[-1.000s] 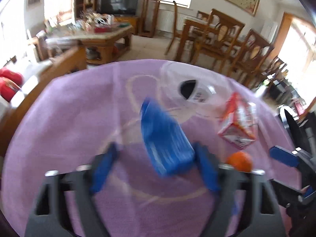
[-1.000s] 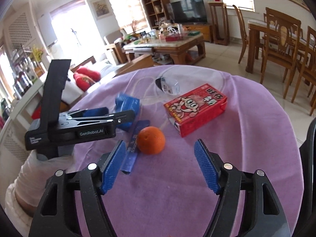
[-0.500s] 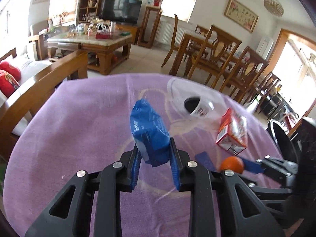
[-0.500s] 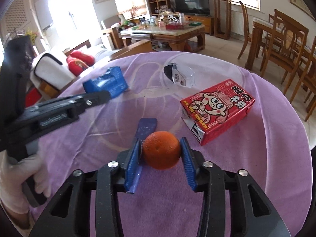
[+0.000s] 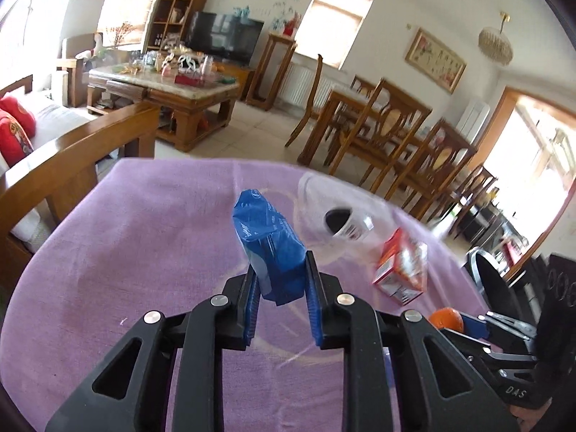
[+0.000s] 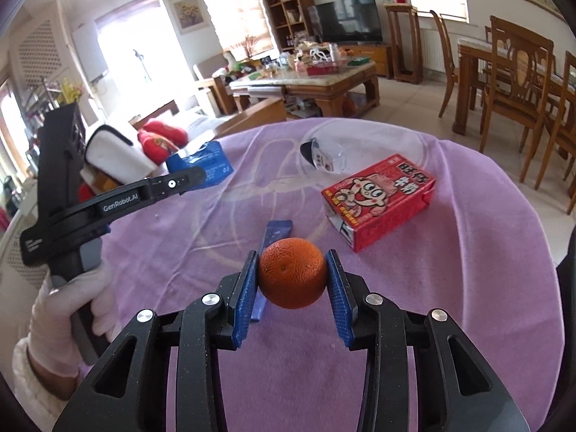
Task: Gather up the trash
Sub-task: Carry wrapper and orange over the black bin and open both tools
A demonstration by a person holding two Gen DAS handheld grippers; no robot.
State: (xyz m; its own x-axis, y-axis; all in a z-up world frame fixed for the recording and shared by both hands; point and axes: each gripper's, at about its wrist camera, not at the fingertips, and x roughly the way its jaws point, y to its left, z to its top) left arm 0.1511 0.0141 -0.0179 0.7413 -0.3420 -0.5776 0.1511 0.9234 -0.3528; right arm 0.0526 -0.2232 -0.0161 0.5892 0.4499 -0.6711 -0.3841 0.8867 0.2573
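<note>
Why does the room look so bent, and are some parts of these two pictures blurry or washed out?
Both views: fisheye lens curves the walls and the purple tablecloth. Left wrist view: red carton and chairs smeared by motion, blue packet sharper. Right wrist view: crisp orange, the window blown out white.

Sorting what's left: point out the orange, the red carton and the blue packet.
orange (image 6: 292, 278): right wrist view, front face.
red carton (image 6: 378, 194): right wrist view, printed top.
blue packet (image 5: 271, 244): left wrist view, middle of wrapper.

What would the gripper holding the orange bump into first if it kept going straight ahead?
Probably the purple tablecloth, since the right gripper tilts downward. The red carton sits off to the right, so likely missed.
</note>
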